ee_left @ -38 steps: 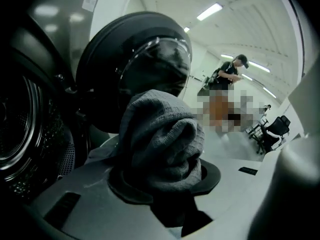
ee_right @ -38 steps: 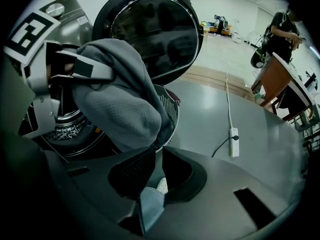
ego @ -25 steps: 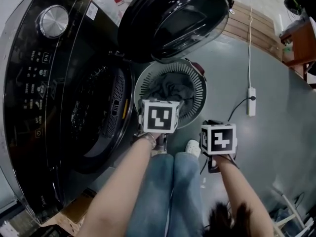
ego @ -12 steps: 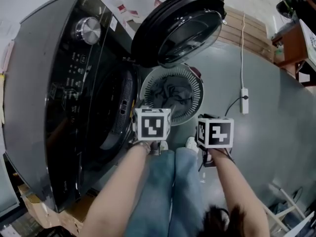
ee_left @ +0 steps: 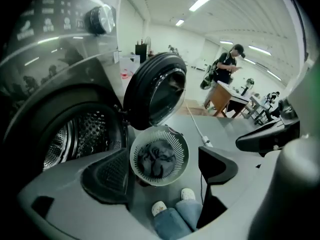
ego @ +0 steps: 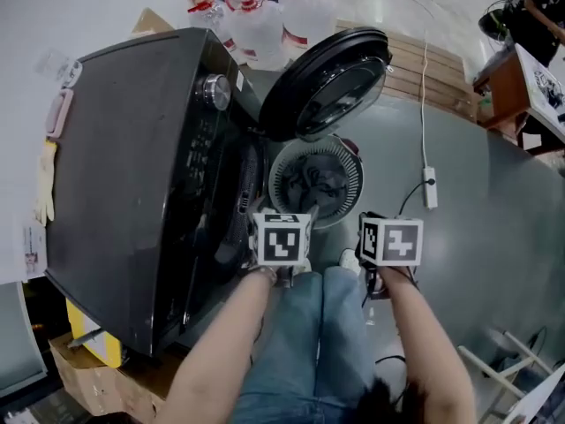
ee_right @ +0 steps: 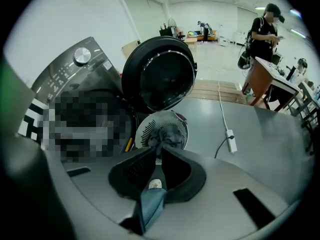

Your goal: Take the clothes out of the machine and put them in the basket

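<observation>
My left gripper (ee_left: 162, 159) is open, my right gripper (ee_right: 159, 151) closed, both empty. The dark clothes (ego: 315, 182) lie in the white round plastic basket (ego: 355, 182). I should check the black washing machine's (ego: 132, 175) drum (ee_left: 70, 134).

A grey floor (ego: 494, 237) carries a white power strip (ego: 429, 188); a wooden desk (ego: 499, 91) stands beyond, under strip lights (ee_left: 202, 1) and white walls (ee_right: 80, 19).

open door (ego: 328, 79) overhangs basket (ego: 355, 168) rim; drum mouth (ee_left: 75, 136) unobstructed
</observation>
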The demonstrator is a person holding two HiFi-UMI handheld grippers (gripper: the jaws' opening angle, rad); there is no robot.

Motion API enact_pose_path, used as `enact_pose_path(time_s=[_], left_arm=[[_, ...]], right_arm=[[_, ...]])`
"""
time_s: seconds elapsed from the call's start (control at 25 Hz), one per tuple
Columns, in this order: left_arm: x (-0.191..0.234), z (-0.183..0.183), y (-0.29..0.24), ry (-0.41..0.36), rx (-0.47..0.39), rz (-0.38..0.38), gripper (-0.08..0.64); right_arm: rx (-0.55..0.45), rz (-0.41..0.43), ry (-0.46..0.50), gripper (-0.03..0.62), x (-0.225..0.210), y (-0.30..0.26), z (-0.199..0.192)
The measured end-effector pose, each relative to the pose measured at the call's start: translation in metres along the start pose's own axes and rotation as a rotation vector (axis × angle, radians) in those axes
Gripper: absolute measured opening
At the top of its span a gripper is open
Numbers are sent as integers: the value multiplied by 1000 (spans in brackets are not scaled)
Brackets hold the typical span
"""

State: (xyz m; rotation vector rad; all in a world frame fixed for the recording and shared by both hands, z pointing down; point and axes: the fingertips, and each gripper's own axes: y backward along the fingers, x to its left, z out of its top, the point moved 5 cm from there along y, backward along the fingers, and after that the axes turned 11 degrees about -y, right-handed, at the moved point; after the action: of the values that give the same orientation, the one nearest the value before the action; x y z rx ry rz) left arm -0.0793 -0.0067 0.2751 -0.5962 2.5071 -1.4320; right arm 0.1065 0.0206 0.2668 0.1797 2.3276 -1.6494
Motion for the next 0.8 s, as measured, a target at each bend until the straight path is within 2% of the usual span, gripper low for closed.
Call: enact_pose_path(time_s=[0.12, 0.24, 0.6, 0.8], left_arm=[[6, 5, 26, -54, -31, 25, 442], [6, 10, 48, -76, -55, 23, 442], [9, 33, 102, -79, -134, 2, 442], [17, 45, 135, -82, -182, -4, 442]], right_arm=[[3, 38, 14, 34, 20, 25, -2], [-21, 45, 64, 30, 34, 54, -4], [-85, 101, 85, 26, 67, 108, 3], [-36, 169, 192, 14, 101, 144, -5]])
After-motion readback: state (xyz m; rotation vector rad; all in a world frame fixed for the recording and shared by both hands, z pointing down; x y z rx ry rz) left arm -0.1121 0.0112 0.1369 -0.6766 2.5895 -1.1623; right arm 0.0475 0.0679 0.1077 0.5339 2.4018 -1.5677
